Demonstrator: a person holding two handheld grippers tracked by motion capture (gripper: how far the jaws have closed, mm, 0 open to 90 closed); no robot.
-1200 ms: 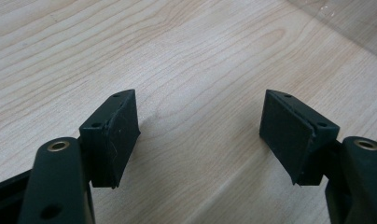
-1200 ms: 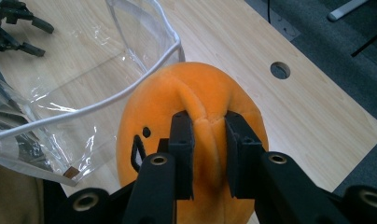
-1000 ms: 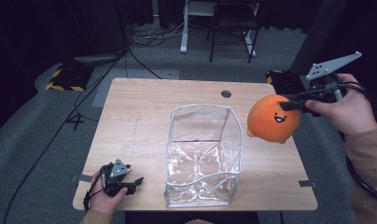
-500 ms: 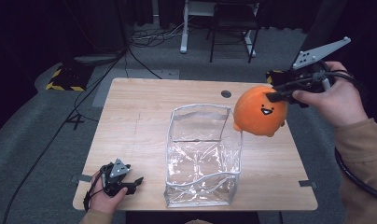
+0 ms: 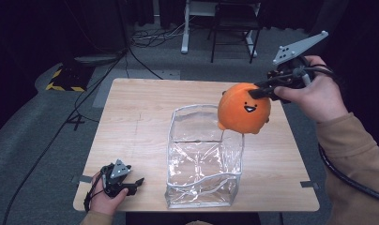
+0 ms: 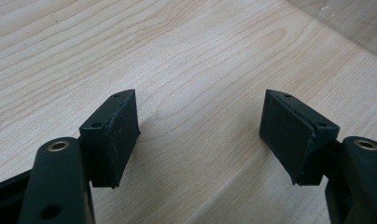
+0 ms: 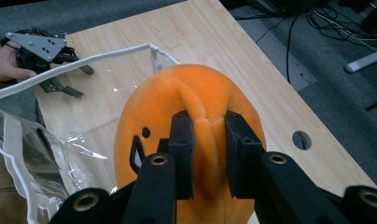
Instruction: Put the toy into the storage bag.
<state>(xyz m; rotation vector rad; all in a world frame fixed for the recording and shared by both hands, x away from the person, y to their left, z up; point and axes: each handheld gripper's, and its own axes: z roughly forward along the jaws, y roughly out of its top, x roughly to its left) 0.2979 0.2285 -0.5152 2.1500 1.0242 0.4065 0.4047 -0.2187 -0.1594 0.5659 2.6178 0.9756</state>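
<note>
While our right gripper (image 5: pixel 254 92) pinches a fold of fabric on the orange plush (image 7: pixel 191 135), we hold the toy in the air at the far right corner of the clear bag (image 5: pixel 204 159). We judge the risks plain: a thin pinch could slip, or the plush could catch the soft rim and fold or tip the bag. Standing open on the table (image 5: pixel 131 117), the bag looks empty. Our left gripper (image 5: pixel 131 183) rests near the front edge, jaws wide apart, holding nothing.
</note>
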